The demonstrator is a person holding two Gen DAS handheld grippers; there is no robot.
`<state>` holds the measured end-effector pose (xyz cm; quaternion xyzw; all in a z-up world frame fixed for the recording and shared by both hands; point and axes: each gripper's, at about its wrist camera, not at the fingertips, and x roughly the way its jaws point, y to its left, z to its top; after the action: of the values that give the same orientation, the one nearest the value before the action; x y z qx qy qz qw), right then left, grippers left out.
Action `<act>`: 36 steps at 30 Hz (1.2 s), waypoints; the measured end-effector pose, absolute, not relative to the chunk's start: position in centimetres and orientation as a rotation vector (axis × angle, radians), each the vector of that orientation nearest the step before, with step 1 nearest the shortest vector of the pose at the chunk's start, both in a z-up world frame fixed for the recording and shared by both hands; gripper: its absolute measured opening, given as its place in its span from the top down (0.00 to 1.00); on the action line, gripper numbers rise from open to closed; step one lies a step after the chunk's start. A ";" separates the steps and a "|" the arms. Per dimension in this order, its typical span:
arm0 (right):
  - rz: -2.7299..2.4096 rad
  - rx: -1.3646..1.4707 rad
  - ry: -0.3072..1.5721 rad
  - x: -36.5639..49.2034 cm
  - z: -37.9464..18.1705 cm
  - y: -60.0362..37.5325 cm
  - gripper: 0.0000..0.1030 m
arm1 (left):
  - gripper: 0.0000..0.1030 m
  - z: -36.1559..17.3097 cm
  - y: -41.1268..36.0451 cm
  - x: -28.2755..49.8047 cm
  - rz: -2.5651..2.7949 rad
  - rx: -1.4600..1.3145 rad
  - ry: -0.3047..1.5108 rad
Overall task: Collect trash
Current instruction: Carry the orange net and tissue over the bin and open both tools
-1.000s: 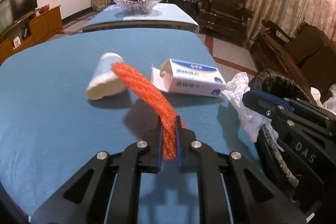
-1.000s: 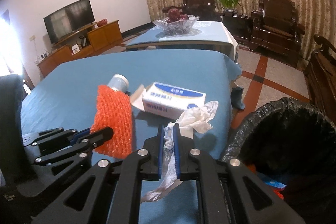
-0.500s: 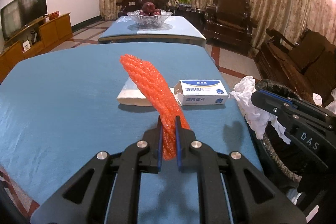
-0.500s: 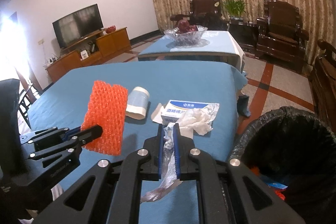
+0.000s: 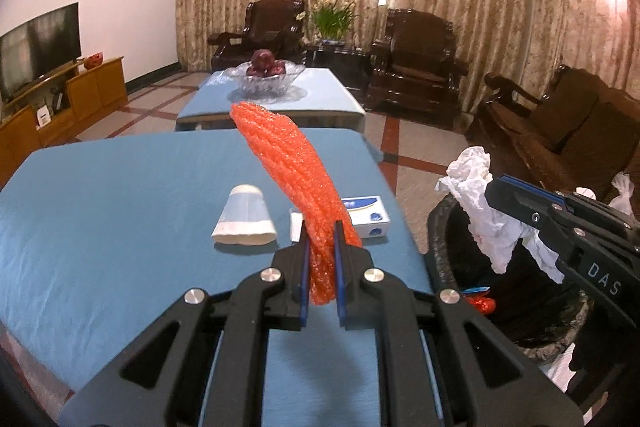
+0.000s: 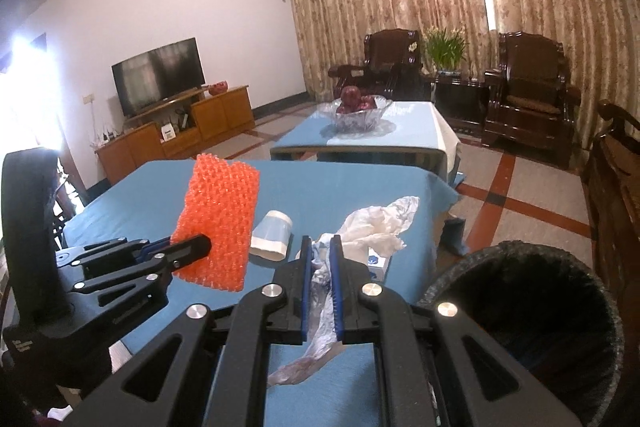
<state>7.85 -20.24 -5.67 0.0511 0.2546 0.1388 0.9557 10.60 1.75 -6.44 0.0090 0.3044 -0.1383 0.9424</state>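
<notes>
My left gripper is shut on an orange foam net, held well above the blue table; the net shows in the right wrist view too. My right gripper is shut on a crumpled white tissue, which hangs over the black bin in the left wrist view. A paper cup lies on its side on the table beside a white and blue box. The bin holds some trash.
A second table with a glass fruit bowl stands behind. Dark wooden armchairs line the back and right. A TV on a wooden cabinet is at the left. The bin sits just off the table's right edge.
Both grippers have risen with their loads and the views tilted up. The tissue now hangs over the bin's rim. The cup and box lie lower and farther below.
</notes>
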 end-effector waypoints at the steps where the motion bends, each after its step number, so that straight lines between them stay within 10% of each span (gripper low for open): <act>1: 0.278 0.108 0.513 7.6 -5.5 -20.5 0.91 | 0.91 -6.2 1.5 10.4 -0.290 0.021 0.616; 36: -0.090 0.153 0.488 2.2 -4.5 -35.0 0.91 | 0.91 -6.1 -16.1 10.8 -0.698 0.110 0.578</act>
<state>2.25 -35.05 -4.53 0.0757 0.2412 -0.0445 0.9665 10.77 -16.13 -6.06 0.0532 0.2789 -0.3369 0.8977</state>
